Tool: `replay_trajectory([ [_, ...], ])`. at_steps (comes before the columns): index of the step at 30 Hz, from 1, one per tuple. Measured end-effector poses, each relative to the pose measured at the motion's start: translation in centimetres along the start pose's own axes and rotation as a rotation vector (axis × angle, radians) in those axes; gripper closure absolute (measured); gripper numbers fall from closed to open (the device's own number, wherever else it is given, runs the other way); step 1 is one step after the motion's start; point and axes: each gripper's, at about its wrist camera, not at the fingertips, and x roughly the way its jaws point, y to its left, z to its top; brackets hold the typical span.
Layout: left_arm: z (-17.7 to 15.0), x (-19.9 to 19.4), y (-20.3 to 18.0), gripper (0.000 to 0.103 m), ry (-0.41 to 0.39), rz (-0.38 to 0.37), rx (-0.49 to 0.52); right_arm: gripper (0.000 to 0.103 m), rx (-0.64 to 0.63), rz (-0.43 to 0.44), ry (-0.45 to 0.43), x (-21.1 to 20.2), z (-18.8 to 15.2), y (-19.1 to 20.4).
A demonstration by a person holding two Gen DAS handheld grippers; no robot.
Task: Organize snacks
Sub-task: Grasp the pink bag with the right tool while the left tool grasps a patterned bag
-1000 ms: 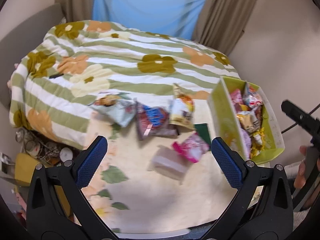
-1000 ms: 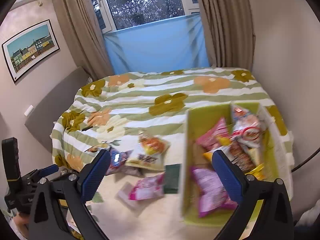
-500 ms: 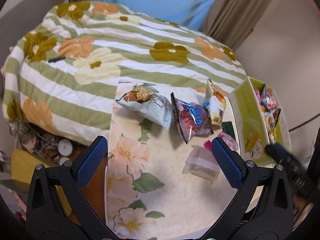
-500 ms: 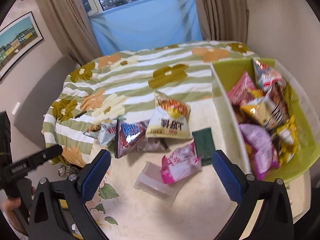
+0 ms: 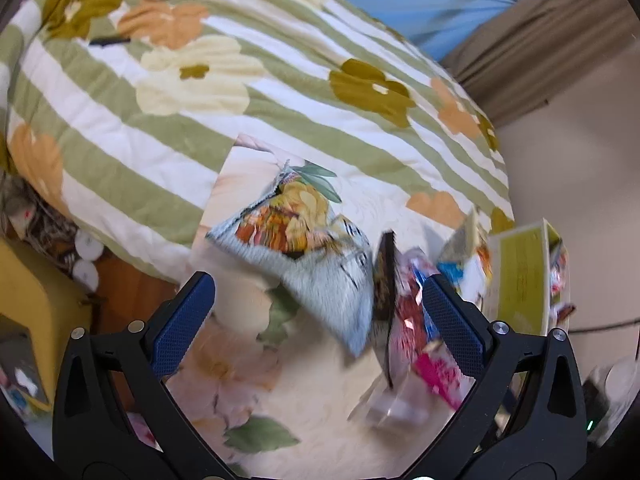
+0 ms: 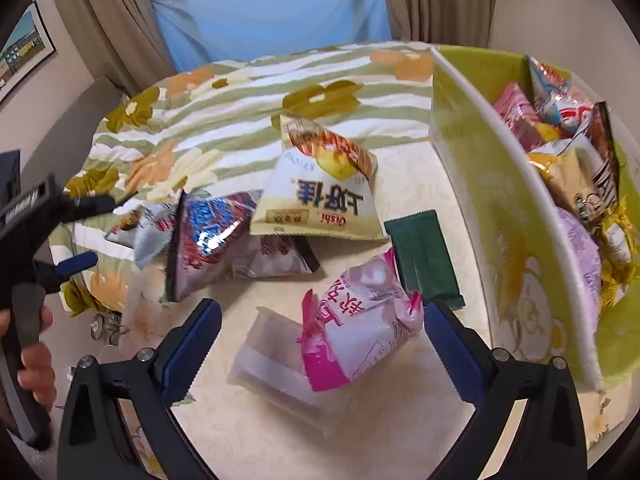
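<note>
Fingers of both hand-held tools stand spread wide, blue-padded and grasping nothing: the left gripper (image 5: 318,316) hovers over a pale grey-blue crinkled snack bag printed with orange and yellow food (image 5: 304,252), which lies partly between its fingers but touches neither; the right gripper (image 6: 322,344) hovers over a pink-and-white soft packet with pink lettering (image 6: 358,332), which likewise sits between the fingers, uncontacted so far as can be seen. Surface: a cream floral-patterned cloth over a low surface (image 6: 400,432), set against a bed with a green-and-white striped quilt bearing orange and olive flowers (image 6: 224,100). Loose items on the surface, left to right in the right wrist view: the grey-blue bag (image 6: 148,232); a red, blue and silver foil pouch standing on its edge (image 6: 204,240), just beside it; a cream-yellow chip bag with an orange bowl picture and dark blue characters (image 6: 320,188), overlapping a pale packet with a dark trim (image 6: 276,256); a flat dark green sachet (image 6: 424,256), lying near the box wall; a clear plastic tray-like pack (image 6: 276,368), partly beneath the pink packet. Container: a lime-green rectangular box with a white rim (image 6: 500,208), on the right side of the surface, holding many mixed packets, among them pink, yellow, lilac and red-and-white ones. Left view blurred; the box (image 5: 520,276) shows at its right edge. Also present: blue sheet across the window (image 6: 272,12), tan curtains (image 6: 436,0).
</note>
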Motion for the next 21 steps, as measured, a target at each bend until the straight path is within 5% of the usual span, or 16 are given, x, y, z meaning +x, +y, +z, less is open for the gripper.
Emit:
replay_trajectory([
  [9,1.8,5.3,1.1,0.001,0.063,0.021,-0.104,0.002,0.005,-0.019,0.004,1.9,0.1,-0.9],
  [11,1.7,5.8,1.1,0.016,0.07,0.021,-0.102,0.002,0.008,-0.014,0.011,2.4,0.2,-1.2],
  [16,1.3,6.4,0.7,0.032,0.08,0.027,-0.07,0.003,-0.005,-0.022,0.021,2.9,0.1,-1.4],
  [21,0.8,5.9,1.2,0.037,0.075,0.028,-0.053,0.014,-0.013,-0.016,0.043,3.7,-0.1,-1.7],
])
